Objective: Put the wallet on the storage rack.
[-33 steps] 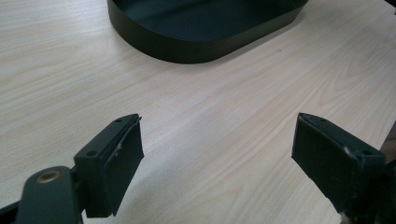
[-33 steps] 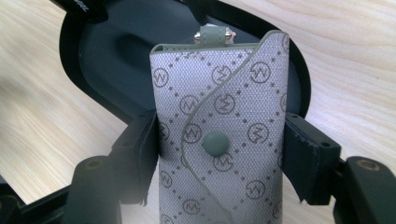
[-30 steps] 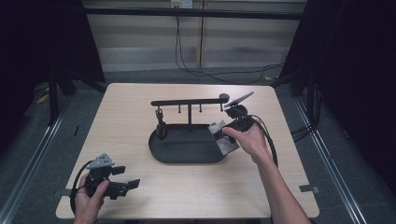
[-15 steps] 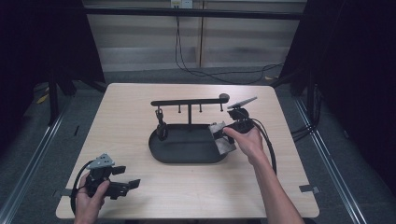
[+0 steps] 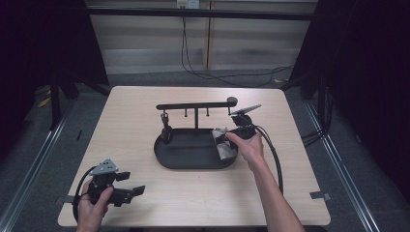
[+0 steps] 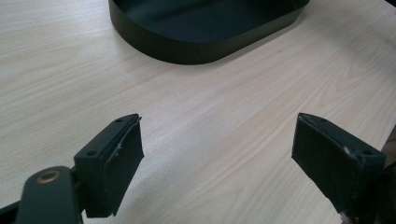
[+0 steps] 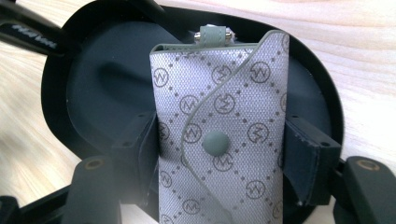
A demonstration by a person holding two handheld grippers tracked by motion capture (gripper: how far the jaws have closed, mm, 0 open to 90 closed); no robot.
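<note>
Since a second ago, the right gripper (image 5: 231,137) has come down lower, so the little grey pouch (image 5: 223,143) it carries now hangs just over the right end of the black tray (image 5: 193,162). It looks like the person wants to lay the pouch down inside the tray.

From the high view, the tray sits in the middle of the table (image 5: 135,111). A stand with a bar (image 5: 193,105) rises from the back of the tray, with small hooks under it. The left gripper (image 5: 126,191) waits near the front left corner of the table, well apart from the tray. It has no job right now, so it keeps out of the way.

From the left gripper view, its two jaws stand wide apart with nothing between them but bare wood. The tray's rim (image 6: 187,46) lies ahead.

From the right gripper view, the jaws squeeze the pouch (image 7: 219,140) from both sides, low down near its middle. The pouch has a round snap button (image 7: 215,142) on its flap and a small ring holder (image 7: 212,35) at the far end. That far end points down into the tray (image 7: 98,93), so it would likely touch the bottom first. Whether it touches yet, I cannot tell.
</note>
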